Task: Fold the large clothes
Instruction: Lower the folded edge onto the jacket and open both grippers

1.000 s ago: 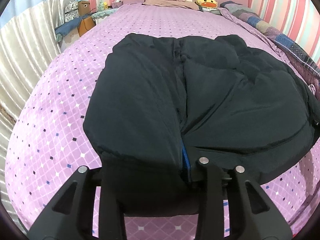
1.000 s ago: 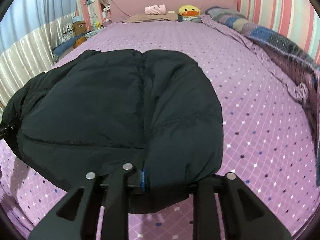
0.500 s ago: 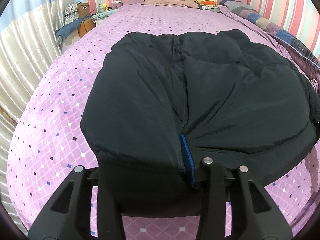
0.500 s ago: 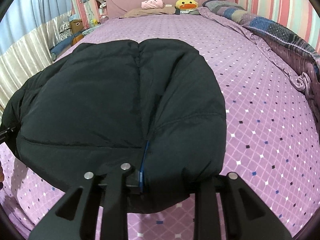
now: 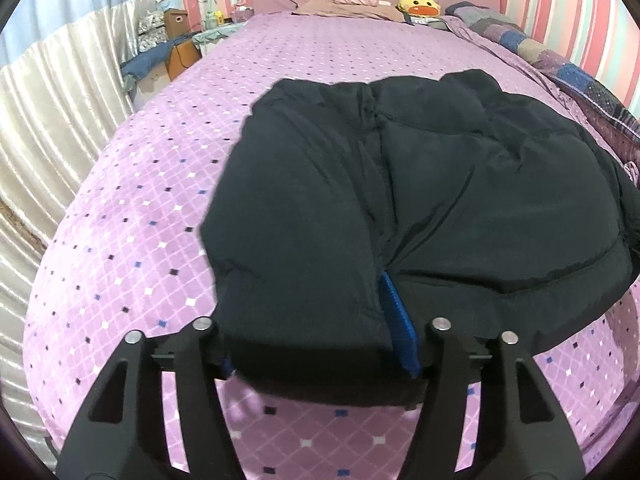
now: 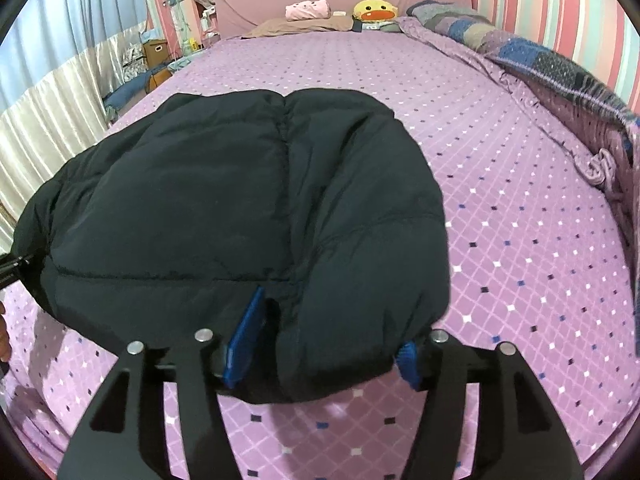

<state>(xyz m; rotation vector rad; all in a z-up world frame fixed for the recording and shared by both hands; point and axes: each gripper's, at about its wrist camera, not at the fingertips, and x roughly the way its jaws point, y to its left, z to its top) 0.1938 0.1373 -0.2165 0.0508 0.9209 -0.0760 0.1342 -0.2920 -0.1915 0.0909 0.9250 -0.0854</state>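
Note:
A black puffer jacket (image 5: pixel 400 200) lies folded on the purple bed; the right wrist view shows it too (image 6: pixel 240 208). Its near hem bulges between the fingers of both grippers. My left gripper (image 5: pixel 320 346) holds its jaws apart and they are opening; its blue pads (image 5: pixel 400 330) stand beside the hem's left part without squeezing it. My right gripper (image 6: pixel 320 358) is likewise opening around the hem's right corner, and the face of its left blue pad (image 6: pixel 245 340) shows free of the fabric. The jacket rests on the bed by its own weight.
The bed (image 6: pixel 520 220) has a purple diamond-patterned sheet. A patchwork quilt (image 6: pixel 560 76) is bunched along its right side. A pink roll (image 6: pixel 307 9) and a yellow duck toy (image 6: pixel 374 10) lie at the headboard. Curtains (image 5: pixel 52 120) and cluttered furniture (image 5: pixel 172 44) stand to the left.
Both grippers' jaws have spread wide from a narrow pinch on the jacket's hem, exposing the blue pads. The hem has puffed out between them. Neither hand has shifted much.

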